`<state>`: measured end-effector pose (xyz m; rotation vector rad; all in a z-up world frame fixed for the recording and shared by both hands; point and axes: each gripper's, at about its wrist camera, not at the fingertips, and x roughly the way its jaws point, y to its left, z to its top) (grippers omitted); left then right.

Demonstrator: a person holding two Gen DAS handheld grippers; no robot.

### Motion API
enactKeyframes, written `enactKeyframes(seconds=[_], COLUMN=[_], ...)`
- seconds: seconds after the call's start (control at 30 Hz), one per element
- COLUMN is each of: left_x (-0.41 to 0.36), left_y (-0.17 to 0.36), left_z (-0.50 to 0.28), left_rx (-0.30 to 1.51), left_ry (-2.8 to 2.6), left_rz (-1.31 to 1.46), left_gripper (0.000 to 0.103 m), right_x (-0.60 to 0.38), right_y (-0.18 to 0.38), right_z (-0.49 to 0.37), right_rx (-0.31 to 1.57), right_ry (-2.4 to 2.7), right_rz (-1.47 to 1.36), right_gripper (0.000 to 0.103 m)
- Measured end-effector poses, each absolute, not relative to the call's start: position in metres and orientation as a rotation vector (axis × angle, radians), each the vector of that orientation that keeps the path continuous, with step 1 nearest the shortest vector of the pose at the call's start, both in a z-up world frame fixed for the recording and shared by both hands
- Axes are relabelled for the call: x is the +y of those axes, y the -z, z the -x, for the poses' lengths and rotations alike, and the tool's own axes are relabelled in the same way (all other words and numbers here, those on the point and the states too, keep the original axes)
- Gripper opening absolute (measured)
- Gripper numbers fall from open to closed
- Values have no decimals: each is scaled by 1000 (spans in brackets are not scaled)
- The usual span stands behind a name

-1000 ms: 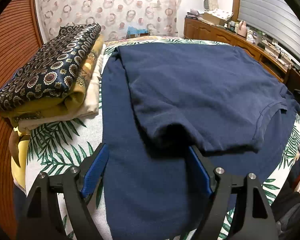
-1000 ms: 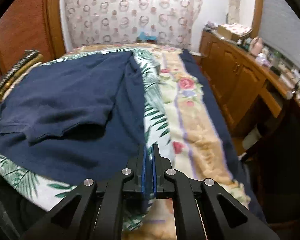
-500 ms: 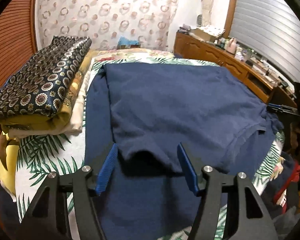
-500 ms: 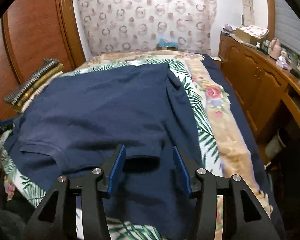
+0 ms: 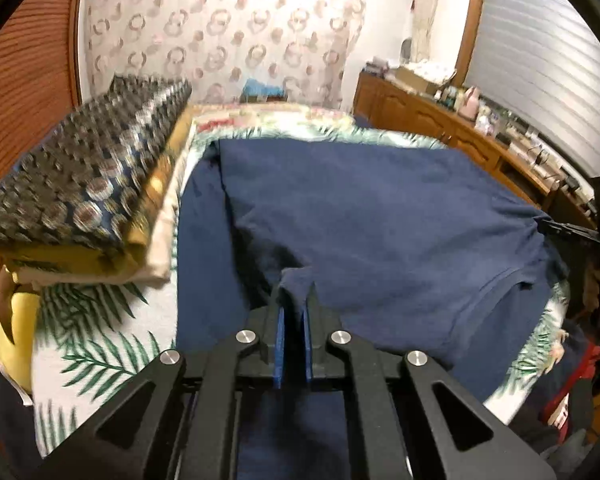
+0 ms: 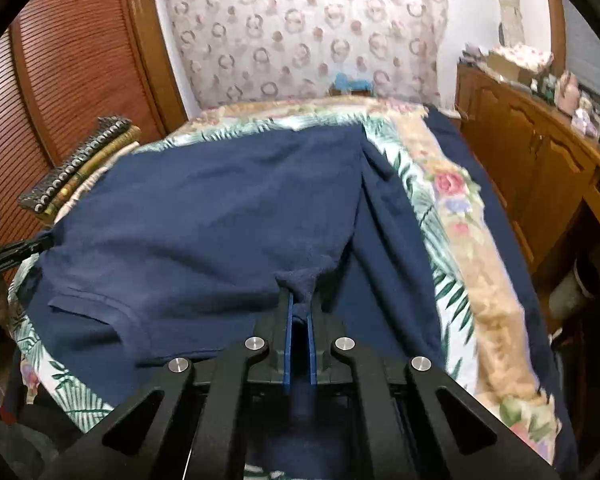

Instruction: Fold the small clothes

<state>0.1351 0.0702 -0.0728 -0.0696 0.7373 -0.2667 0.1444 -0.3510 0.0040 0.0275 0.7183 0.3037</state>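
Item: navy shirt [image 5: 380, 216], spread on the bed [image 6: 452, 200], near edge doubled over.
My left gripper [image 5: 295, 300]: clamped on the fold's near left corner.
My right gripper [image 6: 300, 300]: clamped on its near right corner.
Risk: thin pinches; uneven lifting could slip a corner, skewing the fold.
Stack [image 5: 84, 184]: far left.

Folded patterned blankets [image 5: 80, 184], wooden dresser [image 6: 540, 168]

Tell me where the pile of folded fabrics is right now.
The folded fabric pile sits at the left edge of the bed, beside the navy shirt and against the wooden slatted doors.
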Motion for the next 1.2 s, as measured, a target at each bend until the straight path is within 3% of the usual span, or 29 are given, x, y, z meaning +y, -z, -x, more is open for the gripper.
enactKeyframes(seconds=[0.2, 0.33, 0.5, 0.57, 0.63, 0.73, 0.8, 1.1, 1.13, 1.17, 1.2], left_x=[79, 82, 85, 88, 92, 96, 98, 92, 90, 89, 89], left_y=[49, 61, 88, 91, 92, 97, 103, 110, 110, 110, 112], left_z=[-115, -112, -116, -115, -113, -116, -120, -125, -125, -126, -130], left_rx=[698, 743, 816, 819, 813, 829, 846, 863, 864, 866, 880], left_ry=[277, 263, 220, 193, 183, 164, 144, 124, 118, 98, 65], left_rz=[93, 84, 88, 96, 114, 126, 130, 84, 71, 53, 34], left_gripper=[8, 8, 20, 33, 43, 44, 44, 45, 50, 68, 76], right_x=[-359, -366, -360, -360, -359, -360, -359, -350, -350, -347, -346], right_y=[-39, -41, -6, 2, 4, 3, -1, 9, 9, 11, 11], right_z=[-104, -85, -91, -92, -93, -92, -90, -89, -90, -89, -90], right_rx=[646, 657, 745, 753, 749, 743, 732, 721, 723, 724, 724], right_ry=[-339, -344, -304, -285, -271, -255, -239, -279, -282, -285, -289], right_rz=[-20, -24, 27, 30, 28, 30, 28, 49, 57, 63, 66], right_gripper=[5, 5, 5, 5, 12, 29, 51, 54, 54, 54, 54])
